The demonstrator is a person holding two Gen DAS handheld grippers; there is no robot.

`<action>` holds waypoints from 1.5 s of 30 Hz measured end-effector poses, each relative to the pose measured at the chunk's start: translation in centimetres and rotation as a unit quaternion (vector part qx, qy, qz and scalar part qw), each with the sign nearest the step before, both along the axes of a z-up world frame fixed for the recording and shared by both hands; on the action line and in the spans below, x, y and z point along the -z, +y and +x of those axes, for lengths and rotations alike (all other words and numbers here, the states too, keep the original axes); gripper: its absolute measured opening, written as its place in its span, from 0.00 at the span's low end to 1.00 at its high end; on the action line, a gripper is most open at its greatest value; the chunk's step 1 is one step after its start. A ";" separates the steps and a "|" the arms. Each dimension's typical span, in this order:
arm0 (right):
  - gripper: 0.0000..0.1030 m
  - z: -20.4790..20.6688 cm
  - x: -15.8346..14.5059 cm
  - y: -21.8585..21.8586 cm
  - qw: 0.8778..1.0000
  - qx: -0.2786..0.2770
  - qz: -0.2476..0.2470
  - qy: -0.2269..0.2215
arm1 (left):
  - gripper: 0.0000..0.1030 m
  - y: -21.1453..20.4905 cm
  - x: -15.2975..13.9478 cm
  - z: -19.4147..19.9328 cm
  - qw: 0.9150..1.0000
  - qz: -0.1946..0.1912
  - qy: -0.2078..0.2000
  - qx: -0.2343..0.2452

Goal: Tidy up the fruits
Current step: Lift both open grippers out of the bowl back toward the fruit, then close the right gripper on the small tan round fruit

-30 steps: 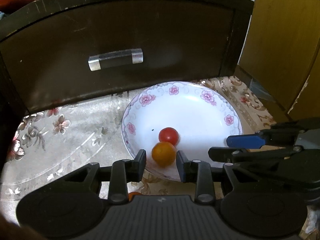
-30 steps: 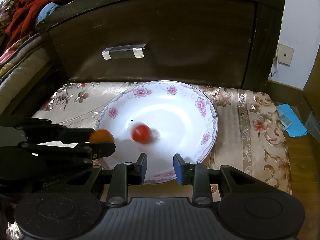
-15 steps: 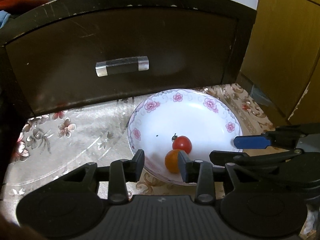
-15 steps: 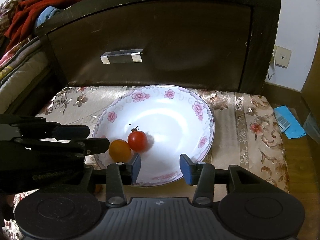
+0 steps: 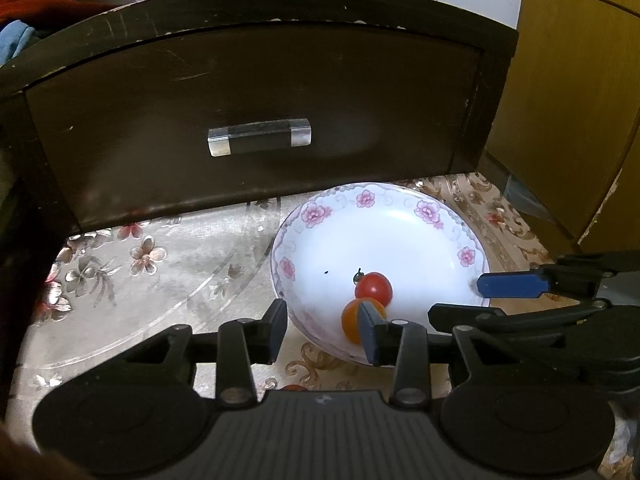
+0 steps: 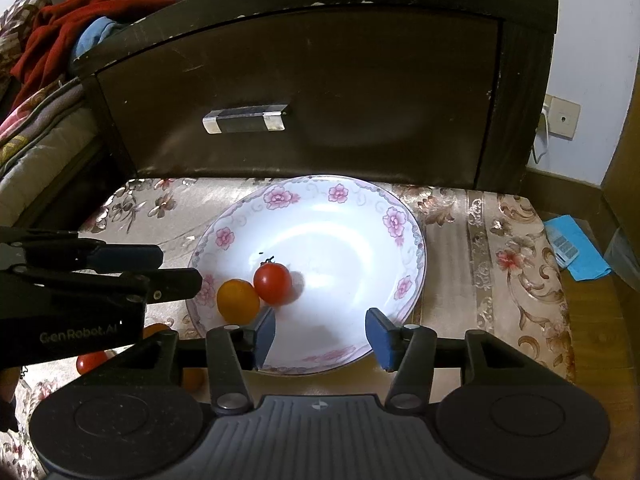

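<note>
One plate (image 6: 404, 216), two red tomatoes (image 6: 272, 283), two orange tomatoes (image 6: 237, 301).

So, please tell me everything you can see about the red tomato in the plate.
The red tomato is small, round, smooth and glossy, with a thin dark stem at its top. It lies inside the white flowered plate, toward the near left part. It touches the orange tomato at its left. Neither gripper holds it; both are open, and the right gripper is just in front of it.
</note>
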State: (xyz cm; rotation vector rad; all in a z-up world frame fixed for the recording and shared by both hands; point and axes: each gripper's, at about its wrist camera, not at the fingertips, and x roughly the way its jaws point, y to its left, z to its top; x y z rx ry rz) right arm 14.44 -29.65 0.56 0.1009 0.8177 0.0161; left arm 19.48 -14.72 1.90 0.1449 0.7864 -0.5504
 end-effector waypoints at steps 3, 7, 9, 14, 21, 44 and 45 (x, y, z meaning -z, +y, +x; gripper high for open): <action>0.45 -0.2 -0.2 0.3 1.000 -0.004 0.002 -0.001 | 0.45 0.2 -0.2 -0.1 1.000 -0.001 -0.002 -0.002; 0.46 -0.5 -0.3 0.8 1.000 -0.014 0.004 0.000 | 0.45 0.4 -0.3 -0.4 1.000 -0.002 -0.004 0.000; 0.46 -0.7 -0.4 1.1 1.000 -0.019 0.005 0.000 | 0.45 0.5 -0.4 -0.6 1.000 0.000 -0.006 0.002; 0.47 -1.0 -0.6 1.6 1.000 -0.028 0.006 -0.001 | 0.45 1.1 -0.6 -1.0 1.000 0.001 -0.007 0.001; 0.48 -1.7 -0.7 2.3 0.999 -0.037 0.010 0.003 | 0.46 2.3 -1.1 -1.7 1.000 0.000 -0.010 -0.003; 0.49 -4.4 1.1 6.8 0.991 -0.122 0.006 0.051 | 0.51 8.3 -0.1 -7.5 0.999 0.017 0.038 -0.012; 0.49 -4.4 1.2 7.0 0.991 -0.125 0.005 0.054 | 0.51 8.3 0.1 -7.8 0.999 0.019 0.043 -0.010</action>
